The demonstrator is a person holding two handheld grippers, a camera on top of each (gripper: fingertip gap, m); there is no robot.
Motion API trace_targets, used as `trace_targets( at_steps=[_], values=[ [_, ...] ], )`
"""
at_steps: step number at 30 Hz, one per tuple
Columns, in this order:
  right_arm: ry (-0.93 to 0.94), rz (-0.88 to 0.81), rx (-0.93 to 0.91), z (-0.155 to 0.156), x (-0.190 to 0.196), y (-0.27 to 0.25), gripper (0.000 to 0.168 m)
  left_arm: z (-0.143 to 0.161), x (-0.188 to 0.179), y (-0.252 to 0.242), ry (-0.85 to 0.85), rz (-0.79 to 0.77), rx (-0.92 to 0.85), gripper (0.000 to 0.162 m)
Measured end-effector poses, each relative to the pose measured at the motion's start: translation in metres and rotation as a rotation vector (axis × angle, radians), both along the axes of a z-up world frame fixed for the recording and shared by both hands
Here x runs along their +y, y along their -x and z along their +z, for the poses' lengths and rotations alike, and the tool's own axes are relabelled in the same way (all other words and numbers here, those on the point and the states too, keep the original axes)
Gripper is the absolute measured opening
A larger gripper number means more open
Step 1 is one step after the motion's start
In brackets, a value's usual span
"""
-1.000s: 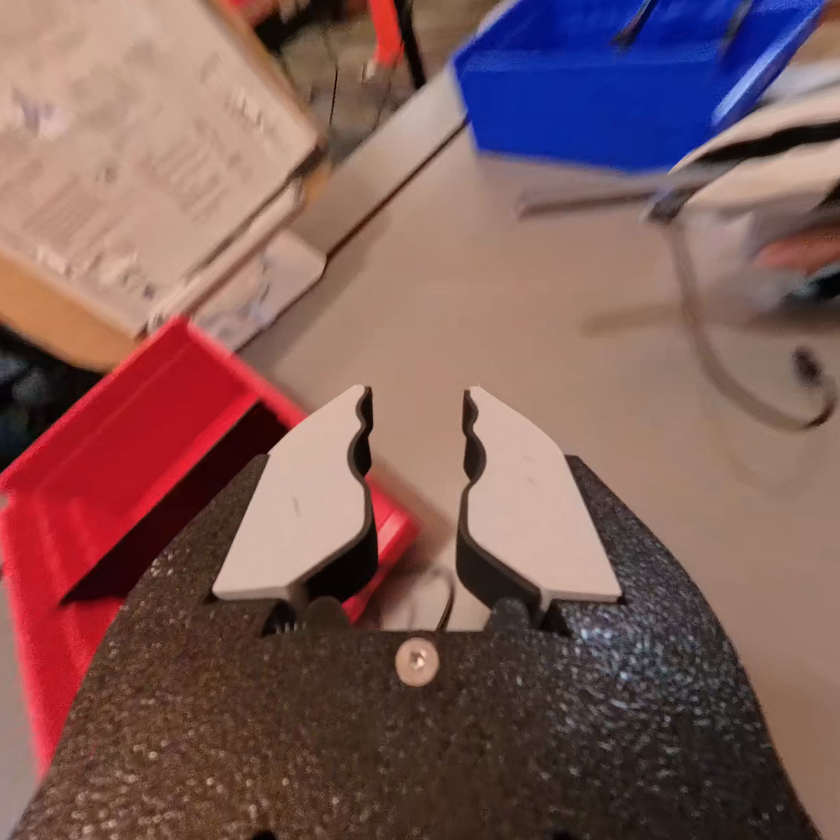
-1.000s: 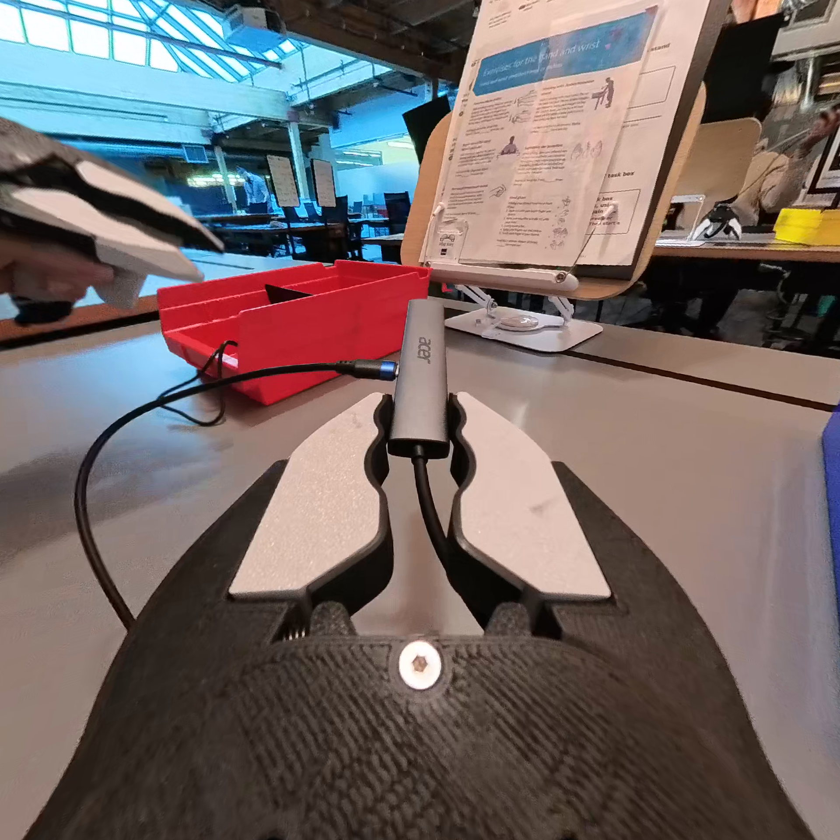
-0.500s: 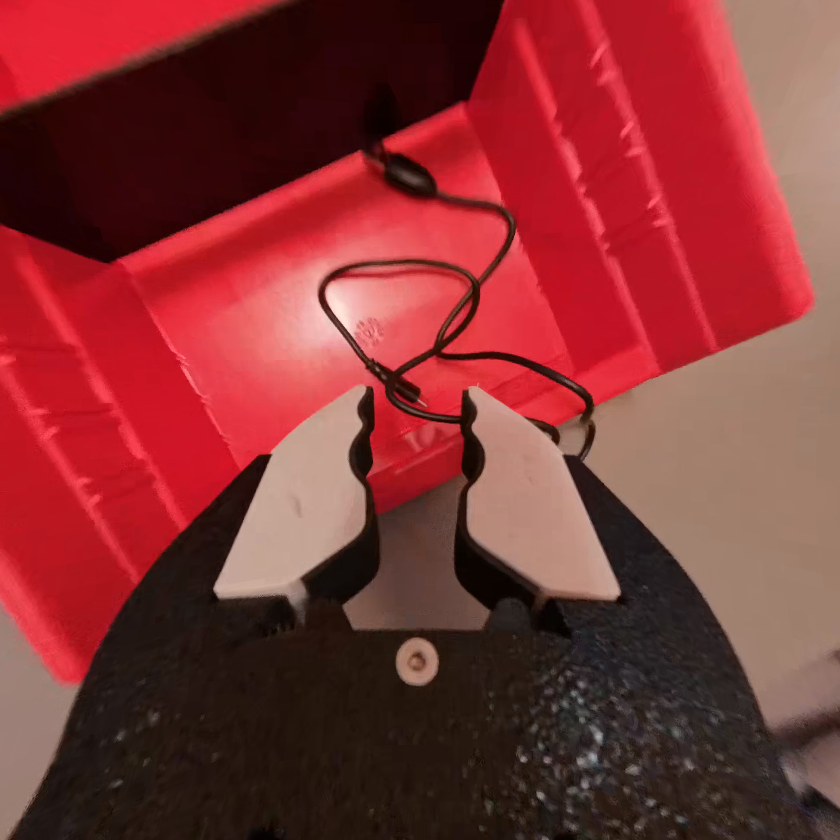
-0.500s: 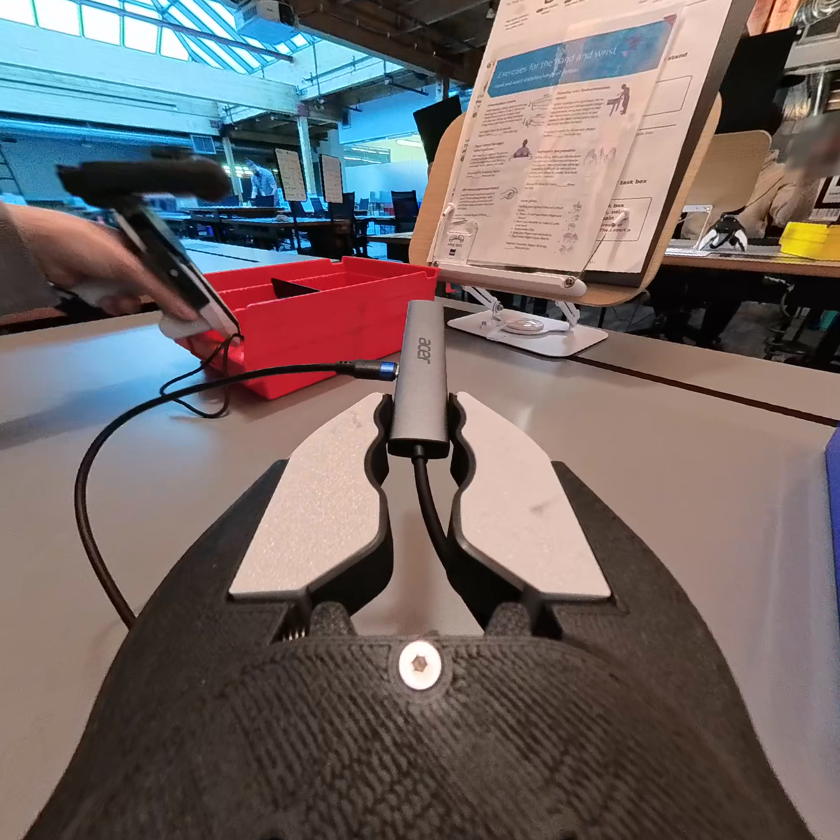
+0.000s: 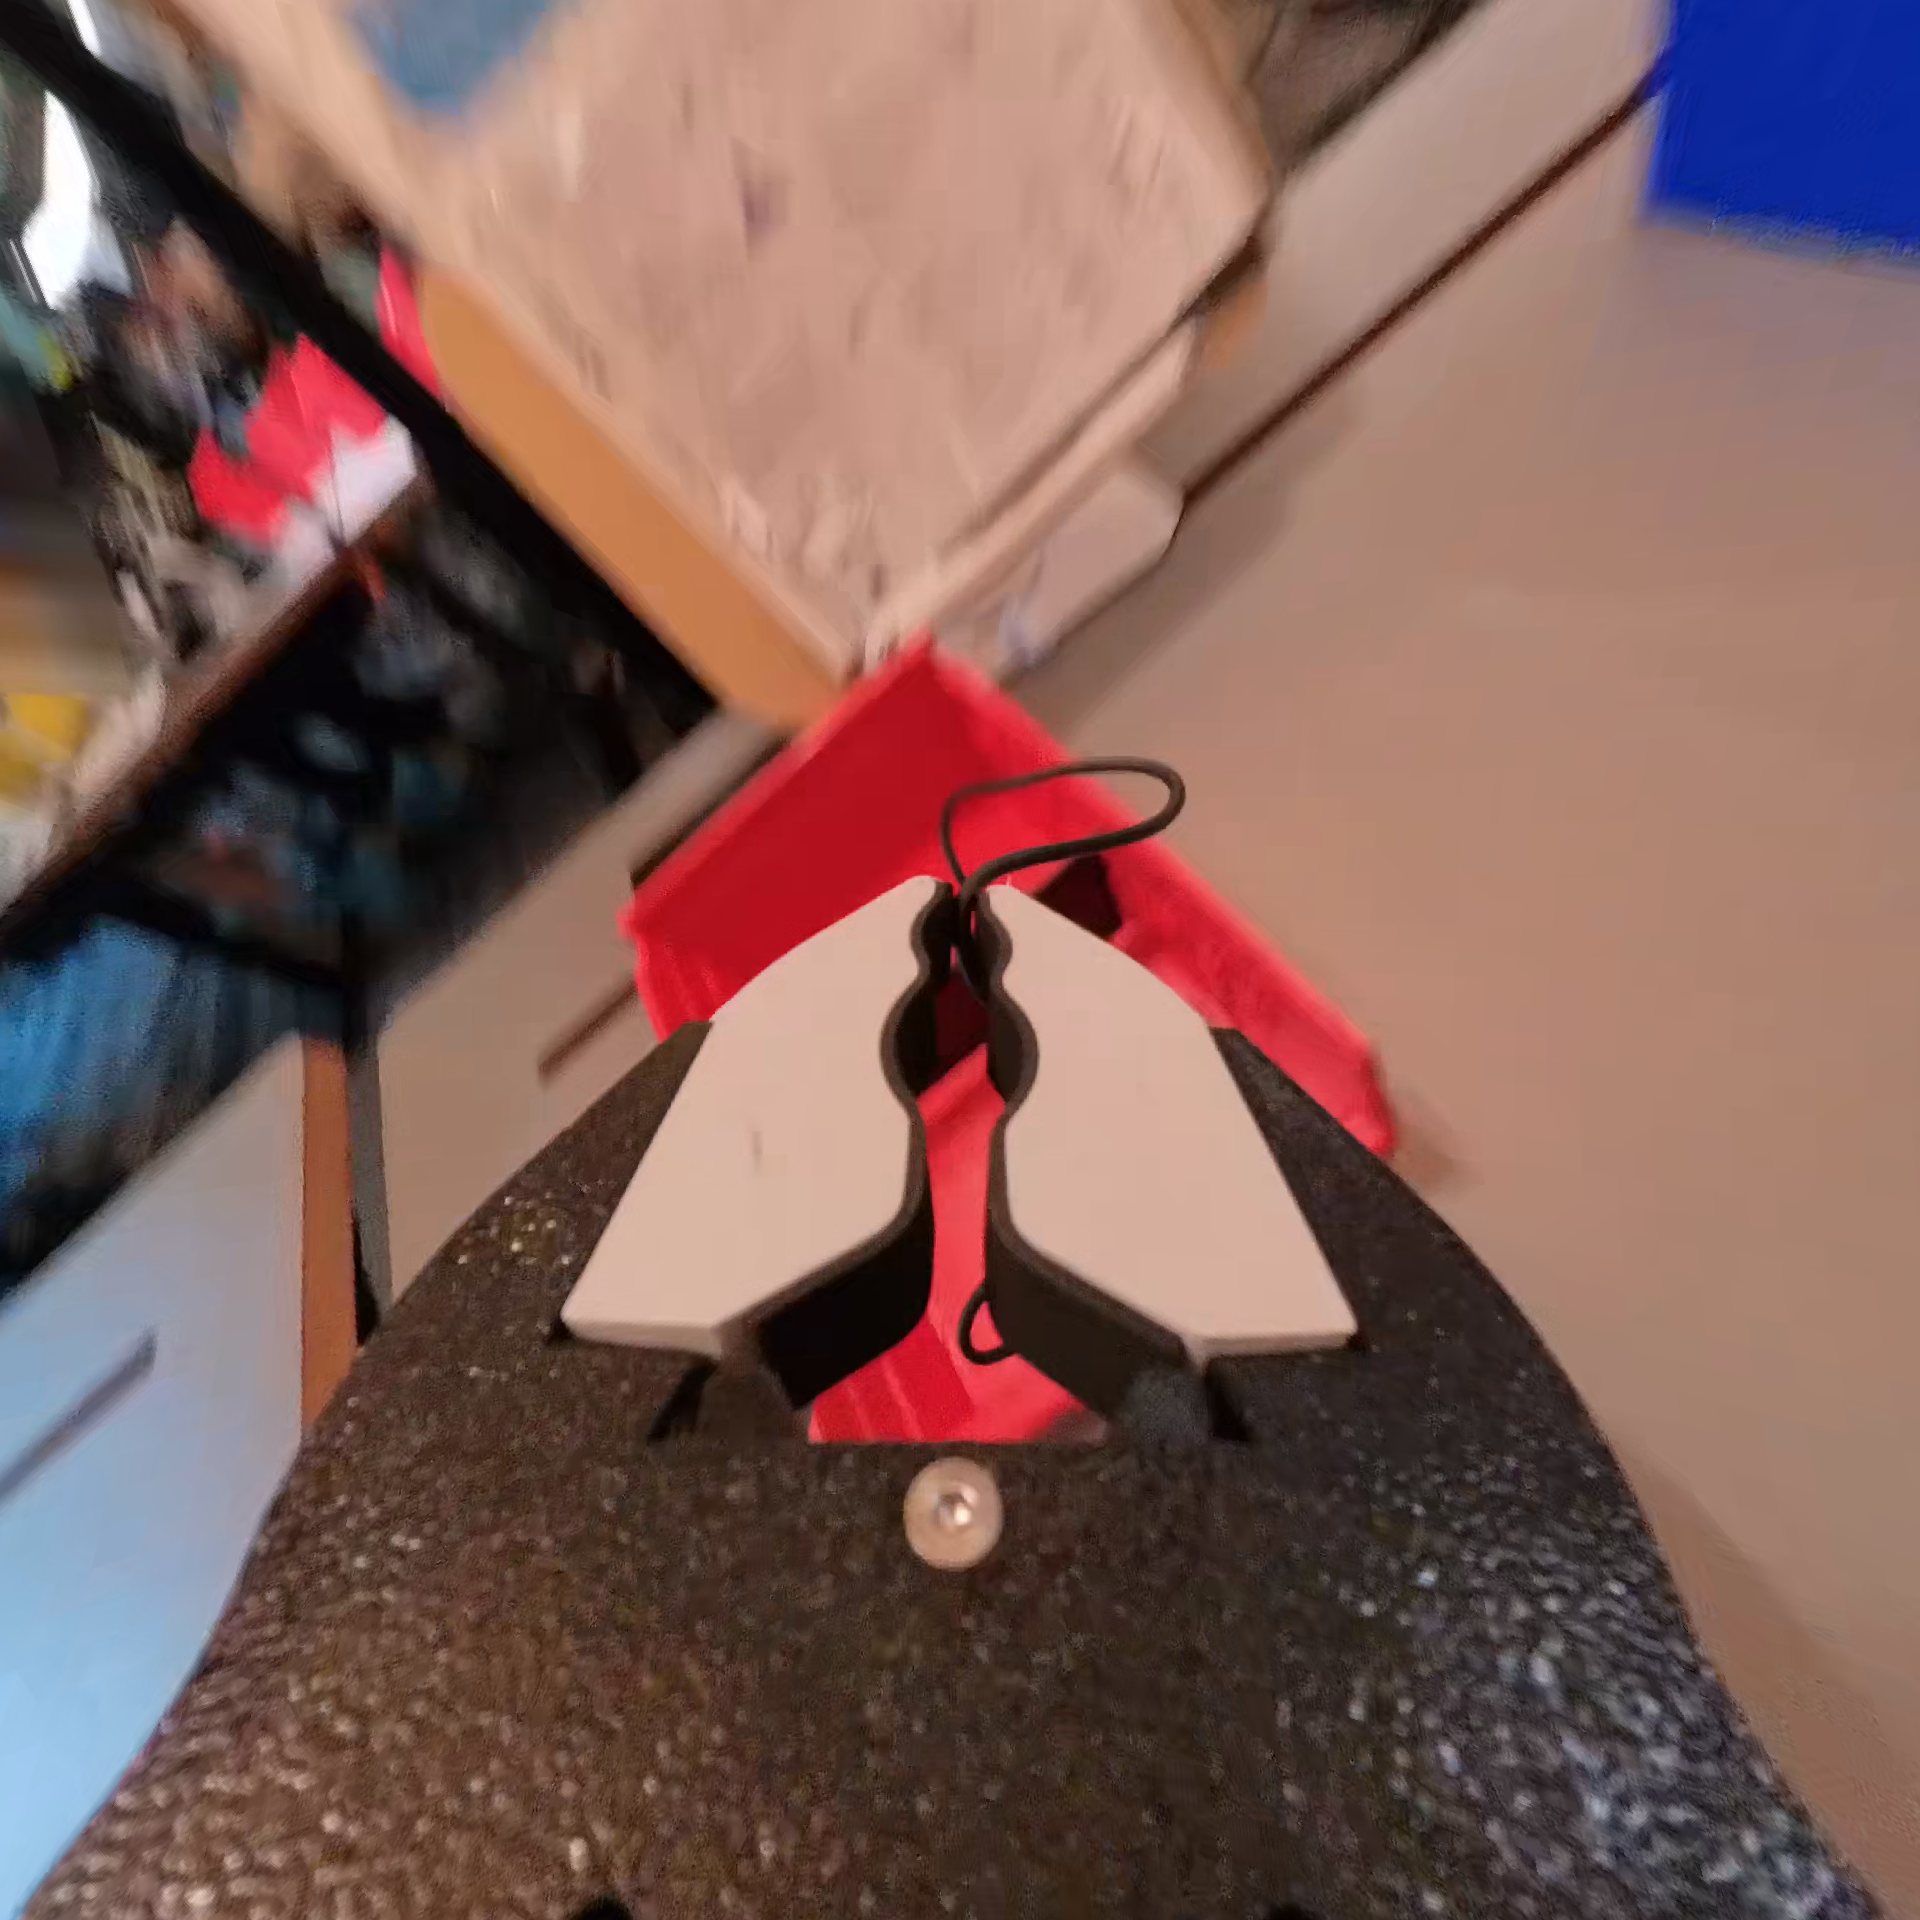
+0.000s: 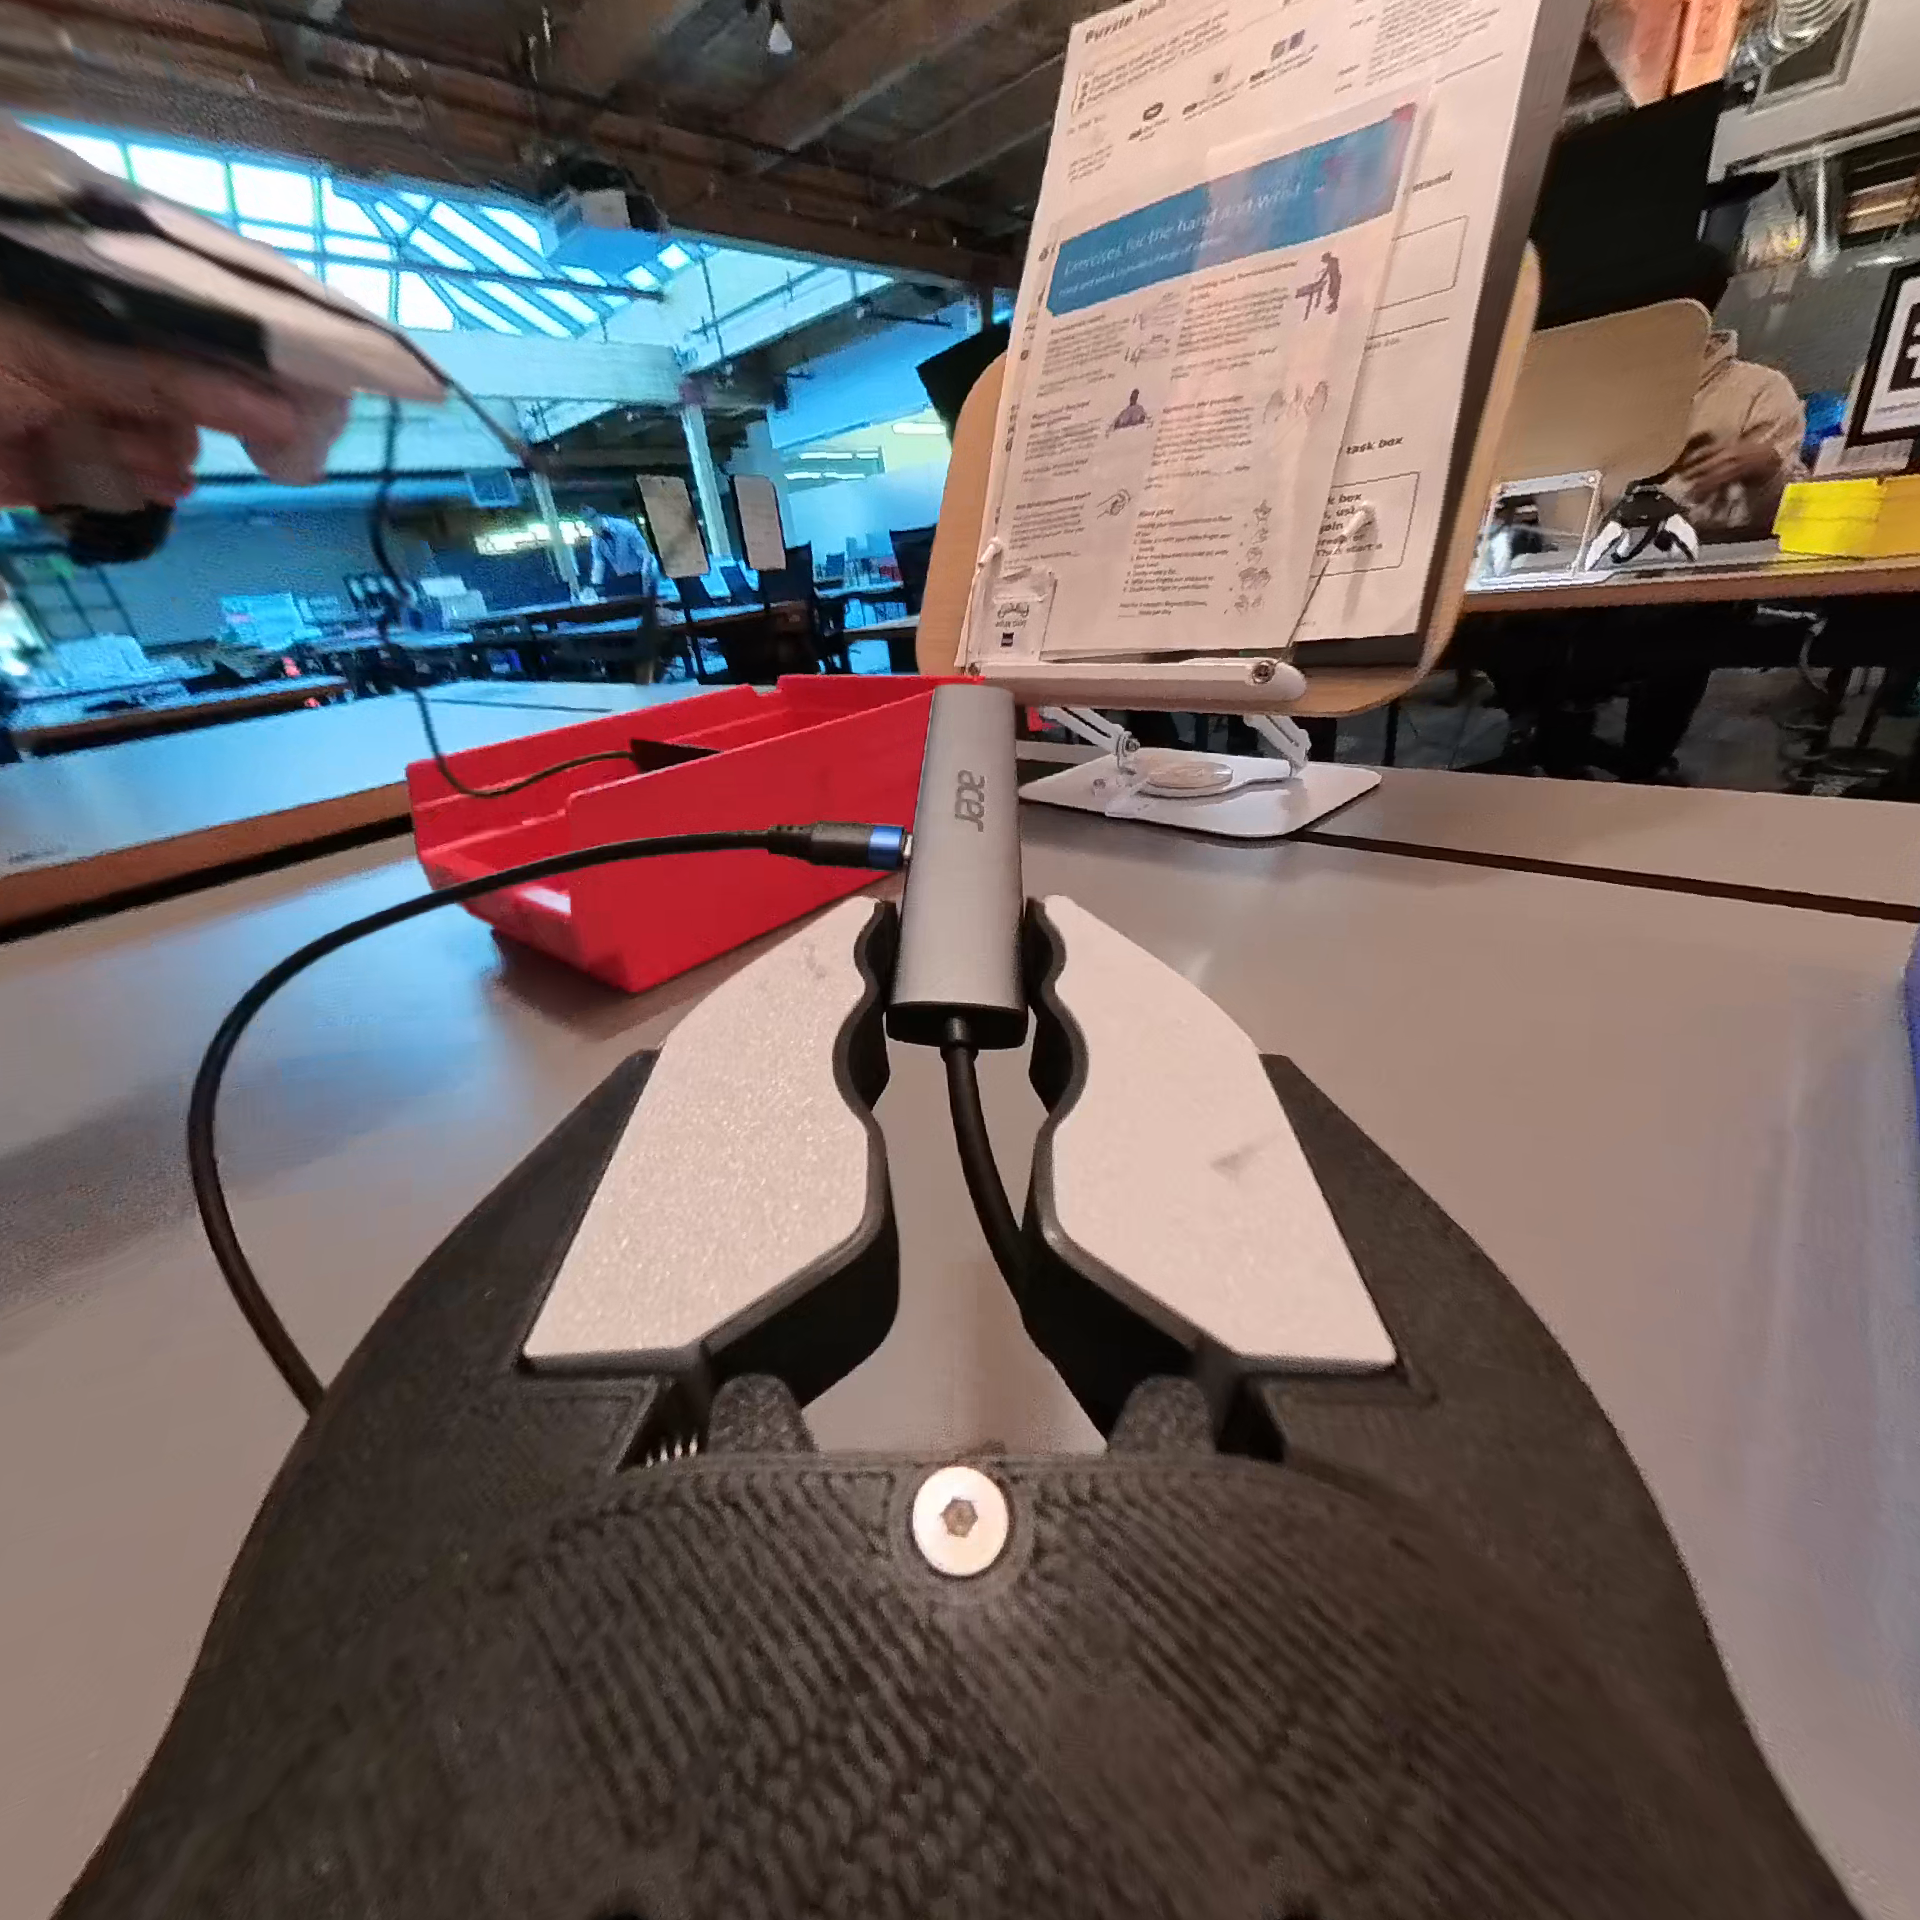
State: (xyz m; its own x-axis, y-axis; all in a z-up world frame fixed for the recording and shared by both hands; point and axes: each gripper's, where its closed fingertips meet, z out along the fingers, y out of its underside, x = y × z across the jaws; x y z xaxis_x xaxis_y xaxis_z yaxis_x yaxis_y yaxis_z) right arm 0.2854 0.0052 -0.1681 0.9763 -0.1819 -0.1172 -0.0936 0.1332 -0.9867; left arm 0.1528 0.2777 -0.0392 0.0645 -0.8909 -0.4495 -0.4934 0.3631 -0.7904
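- The right gripper (image 6: 956, 935) is clenched on a slim grey hub (image 6: 961, 852), pinching its near end so the body juts straight out toward twelve o'clock; the hub's own short lead runs back between the fingers.
- A thick black cable (image 6: 416, 925) is plugged into the hub's side at nine o'clock and sags in a loop to the grey table (image 6: 1507, 1091), so the steady grip seems meant to keep the ports reachable.
- The left gripper (image 5: 961, 914) is clenched too, its tips nipping a thin black wire (image 5: 1101, 800) near one end. In the right wrist view this gripper is up at ten o'clock, held high.
- That height draws the wire taut-ish down into the red bin (image 6: 665, 831), where the rest trails; I judge it is lifted to free the wire from the bin.
- Beyond the bin, at one o'clock, a document stand (image 6: 1226, 416) props printed sheets upright.
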Motion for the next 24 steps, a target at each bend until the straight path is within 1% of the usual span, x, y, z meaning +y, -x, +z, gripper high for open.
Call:
trace_targets(
  at_steps=[1,2,3,4,5,6,8,11,13,15,17,19,21,24],
  values=[
    [-0.012,0.004,0.016,0.001,-0.001,-0.001,0.024,0.024,-0.023,-0.004,-0.020,-0.096,-0.086,0.003],
    [-0.026,0.001,0.030,0.002,-0.003,-0.003,0.024,0.044,-0.048,-0.005,-0.031,-0.194,-0.160,0.004],
    [-0.040,-0.006,0.041,0.003,-0.005,-0.006,0.024,0.056,-0.073,-0.006,-0.031,-0.296,-0.204,0.003],
    [-0.053,-0.010,0.049,0.004,-0.007,-0.007,0.024,0.060,-0.098,-0.006,-0.027,-0.402,-0.213,0.003],
    [-0.064,-0.016,0.053,0.005,-0.008,-0.008,0.024,0.057,-0.118,-0.007,-0.034,-0.487,-0.203,0.003],
    [-0.074,-0.028,0.050,0.006,-0.010,-0.010,0.024,0.048,-0.132,-0.009,-0.051,-0.550,-0.178,0.003],
    [-0.072,-0.059,0.047,0.006,-0.015,-0.016,0.024,0.008,-0.151,-0.012,-0.060,-0.659,-0.079,0.003],
    [-0.093,-0.091,0.073,0.006,-0.024,-0.026,0.024,-0.072,-0.163,-0.013,-0.016,-0.744,0.084,0.003],
    [-0.105,-0.103,0.080,0.007,-0.029,-0.030,0.024,-0.128,-0.156,-0.010,-0.053,-0.722,0.222,0.003],
    [-0.095,-0.101,0.064,0.007,-0.030,-0.030,0.024,-0.171,-0.146,-0.001,-0.130,-0.709,0.336,0.003],
    [-0.083,-0.100,0.047,0.007,-0.029,-0.028,0.024,-0.196,-0.140,0.010,-0.176,-0.706,0.404,0.003],
    [-0.078,-0.100,0.038,0.007,-0.029,-0.028,0.024,-0.211,-0.136,0.022,-0.194,-0.706,0.458,0.004],
    [-0.075,-0.102,0.030,0.006,-0.030,-0.029,0.024,-0.219,-0.140,0.035,-0.139,-0.707,0.481,0.004],
    [-0.087,-0.107,0.044,0.007,-0.032,-0.032,0.024,-0.218,-0.164,0.050,-0.044,-0.738,0.469,0.003]
  ],
)
